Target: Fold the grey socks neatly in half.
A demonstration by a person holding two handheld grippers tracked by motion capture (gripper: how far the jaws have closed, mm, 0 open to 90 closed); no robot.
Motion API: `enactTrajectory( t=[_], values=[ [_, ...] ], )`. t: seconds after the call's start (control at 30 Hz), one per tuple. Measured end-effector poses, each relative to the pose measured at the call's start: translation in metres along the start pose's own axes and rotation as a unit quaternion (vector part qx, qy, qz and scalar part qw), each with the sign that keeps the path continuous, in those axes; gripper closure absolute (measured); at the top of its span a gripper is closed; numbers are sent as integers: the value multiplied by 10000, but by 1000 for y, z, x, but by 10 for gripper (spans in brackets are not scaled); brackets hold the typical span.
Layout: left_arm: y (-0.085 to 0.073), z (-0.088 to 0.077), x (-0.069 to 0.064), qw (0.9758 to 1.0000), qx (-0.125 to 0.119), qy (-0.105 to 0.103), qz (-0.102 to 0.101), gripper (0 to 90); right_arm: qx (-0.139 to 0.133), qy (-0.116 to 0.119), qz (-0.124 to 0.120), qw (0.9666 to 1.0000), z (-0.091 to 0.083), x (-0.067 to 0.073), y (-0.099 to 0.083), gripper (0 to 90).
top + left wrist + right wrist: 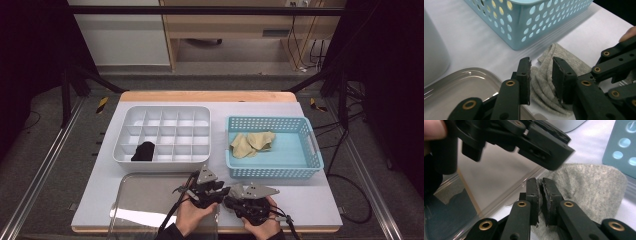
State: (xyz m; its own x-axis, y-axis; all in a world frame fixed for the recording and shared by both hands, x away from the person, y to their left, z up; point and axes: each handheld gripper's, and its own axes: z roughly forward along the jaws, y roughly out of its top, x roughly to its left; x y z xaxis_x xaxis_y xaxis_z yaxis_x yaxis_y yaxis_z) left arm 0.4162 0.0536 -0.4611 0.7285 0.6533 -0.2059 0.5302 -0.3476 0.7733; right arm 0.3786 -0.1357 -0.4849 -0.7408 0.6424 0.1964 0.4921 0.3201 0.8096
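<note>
Left gripper [541,75] jaws open w/ grey sock [546,85] between; right gripper [541,195] jaws nearly closed, pinching sock edge. Could slip free if tugged.

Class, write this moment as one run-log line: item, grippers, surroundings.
item: grey sock on table | left gripper: open, jaws astride sock | right gripper: shut on sock edge | nearby: blue basket, clear tray
</note>
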Motion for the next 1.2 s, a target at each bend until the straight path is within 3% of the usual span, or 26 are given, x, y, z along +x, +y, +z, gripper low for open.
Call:
enactTrajectory(
  t=[0.2,0.3,0.37,0.47,0.57,0.63,0.7,0.83,0.9,0.97,1.03,1.2],
  values=[
    [-3,9,5,9996,244,119,-8,660,10,-13,-28,10000,0,3,0,835],
    [-4,11,7,9993,323,157,42,678,-129,103,60,9998,-11,1,1,810],
    [-4,11,7,9993,334,171,40,683,-323,29,72,9994,-22,-2,3,830],
    [-4,11,7,9993,342,150,79,686,-394,-134,172,9990,-28,-10,2,883],
    [-5,12,7,9993,346,118,83,686,-213,-285,214,9991,-26,-15,-2,900],
    [-5,12,6,9994,336,77,59,686,62,-439,107,9990,-21,-16,-6,900],
    [-5,12,5,9994,325,103,84,686,173,-455,107,9988,-18,-16,-8,900],
    [-6,11,4,9994,314,137,104,686,-23,-409,96,9991,-23,-16,-1,900],
    [-7,11,4,9994,305,134,111,686,-163,-553,59,9983,-22,-16,3,900],
    [-7,12,3,9994,298,124,105,686,-14,-657,49,9978,-17,-17,3,900],
    [-7,12,2,9994,290,129,116,687,6,-548,101,9984,-14,-18,0,900],
    [-8,11,3,9994,296,136,115,688,-300,-718,136,9969,-36,-20,5,827]
  ],
)
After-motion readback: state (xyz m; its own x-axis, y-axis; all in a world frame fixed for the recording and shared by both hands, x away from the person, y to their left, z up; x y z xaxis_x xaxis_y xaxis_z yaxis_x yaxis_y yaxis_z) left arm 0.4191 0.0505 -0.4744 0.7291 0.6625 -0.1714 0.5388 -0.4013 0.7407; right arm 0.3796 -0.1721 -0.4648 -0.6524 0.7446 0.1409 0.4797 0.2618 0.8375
